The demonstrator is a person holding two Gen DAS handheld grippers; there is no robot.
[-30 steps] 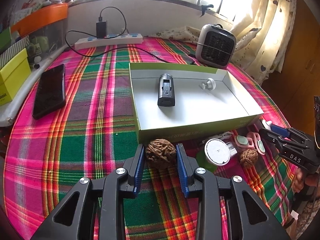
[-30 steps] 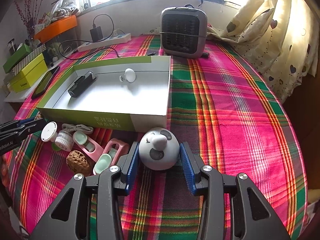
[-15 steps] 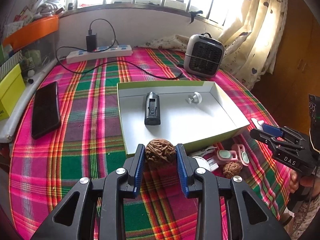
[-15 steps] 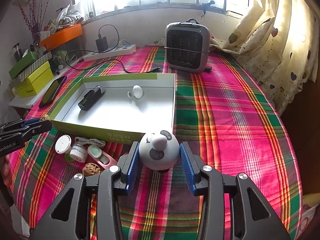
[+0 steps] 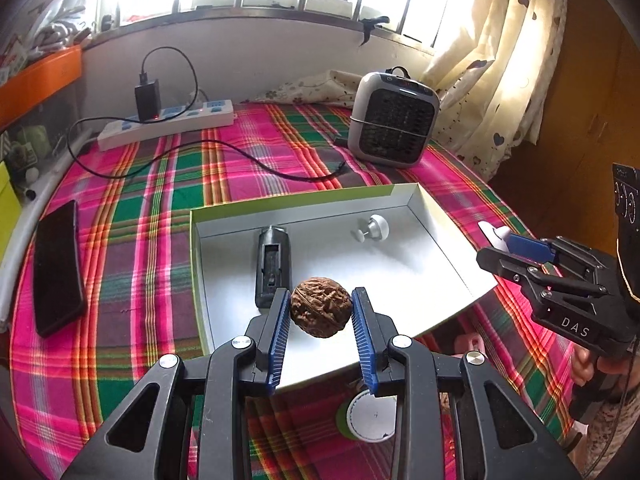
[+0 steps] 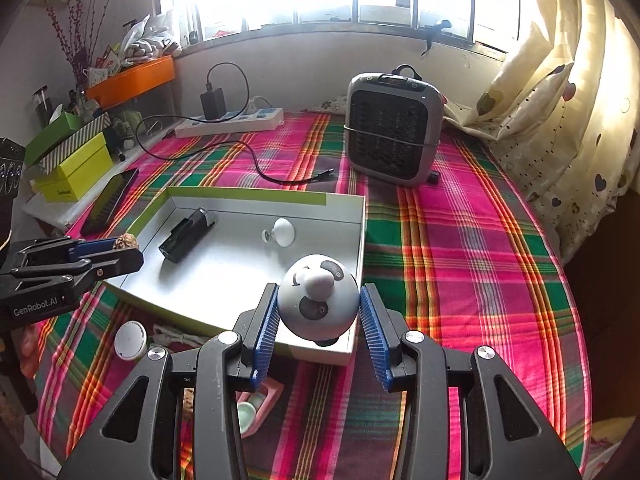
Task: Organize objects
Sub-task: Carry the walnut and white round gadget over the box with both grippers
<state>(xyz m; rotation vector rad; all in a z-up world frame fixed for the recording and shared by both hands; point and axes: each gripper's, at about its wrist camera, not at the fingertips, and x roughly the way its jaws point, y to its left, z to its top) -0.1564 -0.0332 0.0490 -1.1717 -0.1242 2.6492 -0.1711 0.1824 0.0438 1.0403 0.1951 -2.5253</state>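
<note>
My left gripper (image 5: 321,312) is shut on a brown walnut (image 5: 321,306), held in the air over the near edge of the open white box with green walls (image 5: 296,204). In the right wrist view my right gripper (image 6: 318,312) is shut on a round white panda-face toy (image 6: 318,304), above the box's near right corner (image 6: 344,354). Inside the box lie a black oblong device (image 5: 272,264) and a small white knob (image 5: 376,229). Each gripper shows at the edge of the other's view: the right gripper (image 5: 496,240) and the left gripper (image 6: 124,246).
On the plaid cloth in front of the box lie a white round lid (image 6: 130,340), a pink case (image 6: 256,404) and a white cord. A grey heater (image 6: 394,128), a power strip (image 5: 168,122) with cable, a black phone (image 5: 58,266) and boxes (image 6: 74,168) ring the table.
Both grippers have risen and moved forward with their objects, from the cloth in front of the box to above its near edge. The box now looks lower and closer in both views.
</note>
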